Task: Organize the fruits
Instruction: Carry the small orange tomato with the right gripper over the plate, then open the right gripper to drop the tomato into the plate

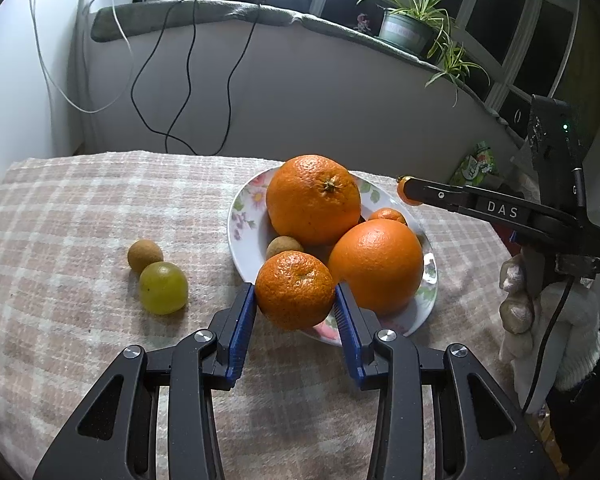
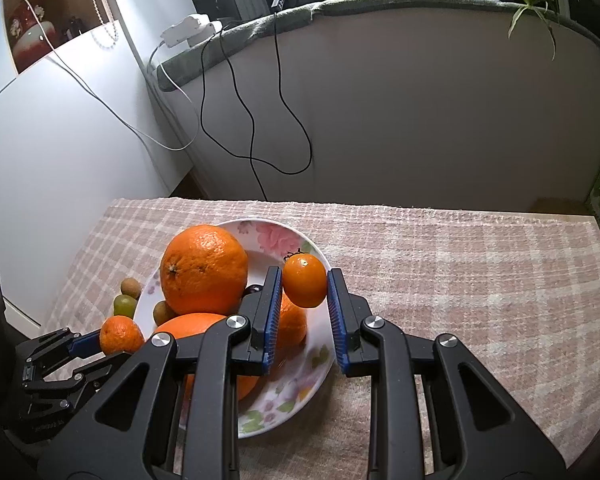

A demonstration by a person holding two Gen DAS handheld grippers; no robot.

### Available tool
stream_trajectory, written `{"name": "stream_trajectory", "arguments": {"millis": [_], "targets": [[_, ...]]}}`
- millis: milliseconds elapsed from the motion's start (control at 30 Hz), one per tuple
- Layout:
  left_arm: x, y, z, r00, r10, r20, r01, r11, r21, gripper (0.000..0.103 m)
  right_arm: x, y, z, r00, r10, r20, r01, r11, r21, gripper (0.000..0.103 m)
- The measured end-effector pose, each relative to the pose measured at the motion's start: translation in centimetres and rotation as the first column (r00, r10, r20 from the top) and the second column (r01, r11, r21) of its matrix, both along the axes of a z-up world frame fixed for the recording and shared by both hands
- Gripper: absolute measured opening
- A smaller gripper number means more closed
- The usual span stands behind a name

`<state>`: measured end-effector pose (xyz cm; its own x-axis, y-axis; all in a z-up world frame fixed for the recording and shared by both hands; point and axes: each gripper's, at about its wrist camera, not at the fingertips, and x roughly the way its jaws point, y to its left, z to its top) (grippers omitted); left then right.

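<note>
A floral plate [image 1: 242, 216] [image 2: 276, 232] on the checked cloth holds two big oranges [image 1: 314, 198] [image 1: 376, 266], a small mandarin [image 1: 388, 215] and a brown fruit [image 1: 284, 246]. My left gripper [image 1: 295, 300] is shut on a mandarin [image 1: 294, 289] [image 2: 121, 335] at the plate's near rim. My right gripper [image 2: 304, 290] is shut on a small orange tomato [image 2: 305, 280] [image 1: 402, 192] with a dark stem, held over the plate's right edge. A green grape [image 1: 163, 288] and a brown round fruit [image 1: 145, 255] lie on the cloth, left of the plate.
The checked cloth [image 2: 460, 280] covers the table. Behind it is a grey wall with hanging cables [image 1: 188, 80] and a sill with a potted plant [image 1: 408, 28]. A gloved hand [image 1: 540, 312] holds the right gripper at the right edge.
</note>
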<state>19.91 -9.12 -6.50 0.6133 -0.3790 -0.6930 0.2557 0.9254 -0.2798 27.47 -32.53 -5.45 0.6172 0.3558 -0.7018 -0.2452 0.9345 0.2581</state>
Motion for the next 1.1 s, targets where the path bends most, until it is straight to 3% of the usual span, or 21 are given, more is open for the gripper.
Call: {"name": "stream_trajectory", "arguments": {"millis": [567,667,733,800,967,1100], "targets": [[0.34,-0.62,-0.10,1.000,-0.013,-0.002,0.013,1.000,0.006,0.039,0.25,-0.02,-0.40,1.000,0.008,-0.008,-0.008,1.000,0.005,0.024],[0.26,-0.60,0.06,1.000,-0.012,0.000,0.012,1.000,0.004,0.049,0.26,0.16,-0.46,1.000,0.012,-0.013,-0.012,1.000,0.003,0.024],[0.22,-0.63,0.16,1.000,-0.010,0.004,0.010,1.000,0.003,0.051,0.25,0.20,-0.43,1.000,0.013,-0.014,-0.013,1.000,0.002,0.032],[0.20,-0.55,0.17,1.000,-0.008,0.003,0.008,1.000,0.002,0.051,0.12,0.20,-0.27,1.000,0.008,-0.005,-0.008,1.000,0.002,0.054],[0.17,-0.44,0.05,1.000,-0.006,-0.002,0.006,1.000,0.001,0.051,-0.20,0.17,0.11,1.000,0.004,0.005,-0.004,1.000,0.011,0.058],[0.07,-0.46,0.09,1.000,-0.007,-0.001,0.007,1.000,0.000,0.051,-0.27,0.08,0.17,1.000,-0.004,0.009,0.004,1.000,0.014,0.071]]}}
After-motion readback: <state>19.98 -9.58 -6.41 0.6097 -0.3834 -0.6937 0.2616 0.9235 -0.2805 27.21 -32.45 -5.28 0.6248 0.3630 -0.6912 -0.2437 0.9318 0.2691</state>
